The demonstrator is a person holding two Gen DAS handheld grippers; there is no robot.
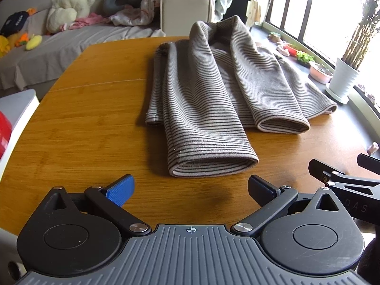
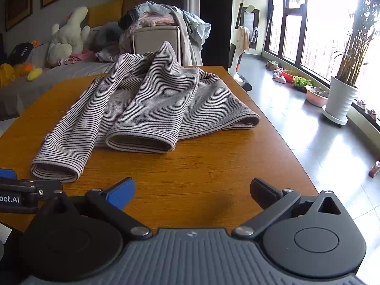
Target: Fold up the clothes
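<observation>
the striped top point(image 1: 213, 90) lies on the worktop point(image 1: 95, 118), both sleeves folded in; left hand-held gripper point(image 1: 191, 190) and right hand-held gripper point(image 2: 192, 191) hover before its cuffs, spread wide, empty, probably ready for the next fold.

Garment point(image 1: 213, 90) lies on table point(image 1: 83, 130) — sofa point(image 1: 47, 47) behind, plant pot point(image 1: 343, 78) right

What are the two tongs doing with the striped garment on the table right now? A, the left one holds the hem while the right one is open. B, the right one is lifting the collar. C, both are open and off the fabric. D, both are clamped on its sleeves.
C: the left tongs and right tongs both gape wide over bare table, short of the striped garment.
</observation>
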